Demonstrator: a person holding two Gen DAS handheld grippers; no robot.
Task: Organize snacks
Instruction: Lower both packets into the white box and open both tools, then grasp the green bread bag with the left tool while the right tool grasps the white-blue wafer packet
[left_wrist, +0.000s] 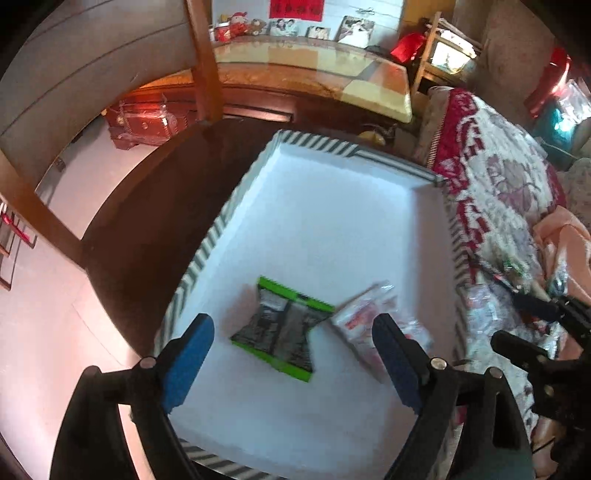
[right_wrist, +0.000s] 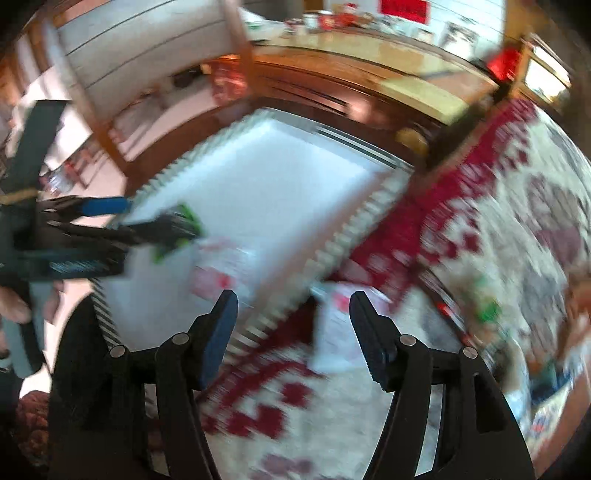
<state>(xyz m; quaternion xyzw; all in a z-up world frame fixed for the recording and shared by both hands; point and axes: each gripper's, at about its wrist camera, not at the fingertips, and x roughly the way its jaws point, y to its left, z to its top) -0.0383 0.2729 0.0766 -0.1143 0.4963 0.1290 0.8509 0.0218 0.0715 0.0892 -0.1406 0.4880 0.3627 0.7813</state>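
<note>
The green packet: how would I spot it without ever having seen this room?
Find the white tray with the striped rim, beside the red-patterned blanket. Two packets lie inside near its close end. The green packet is the left one, dark with a bright green border; its neighbour is pale with red print.

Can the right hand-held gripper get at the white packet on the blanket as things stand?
Probably yes. The right hand-held gripper is open, and the white packet lies on the blanket just ahead between its fingers, outside the tray, with nothing over it. The view is blurred, so the alignment is uncertain.
</note>
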